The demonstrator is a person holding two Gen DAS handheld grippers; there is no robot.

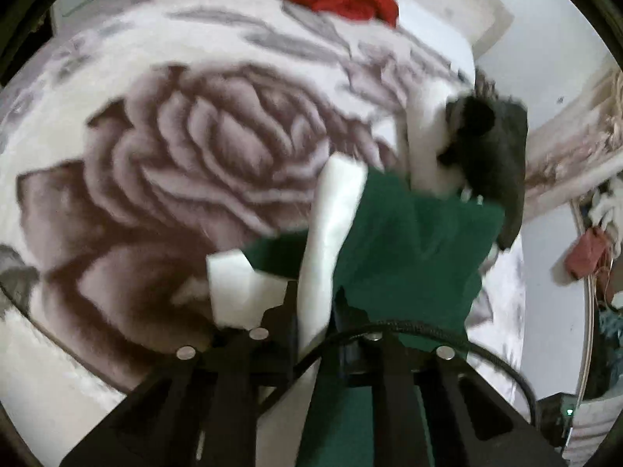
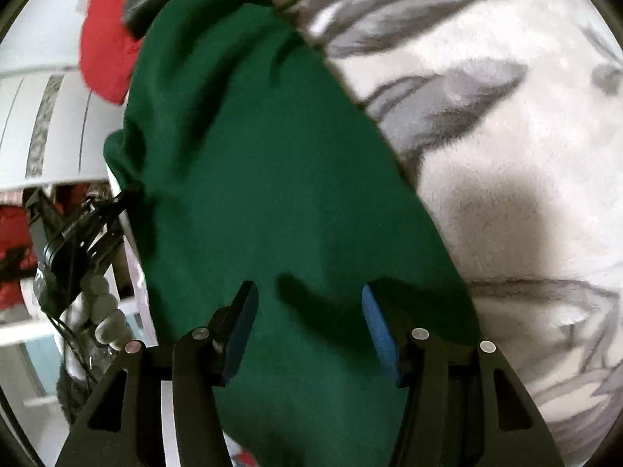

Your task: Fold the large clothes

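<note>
Over a fluffy rose-patterned blanket point(image 1: 163, 163), dark green fabric garment point(image 2: 272, 179) beneath parted right gripper point(image 2: 309, 315), left gripper point(image 1: 317, 303) pinching its white-lined edge.

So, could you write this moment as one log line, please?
left gripper: shut on green garment edge | right gripper: jaws open above green garment | underneath: floral blanket
</note>
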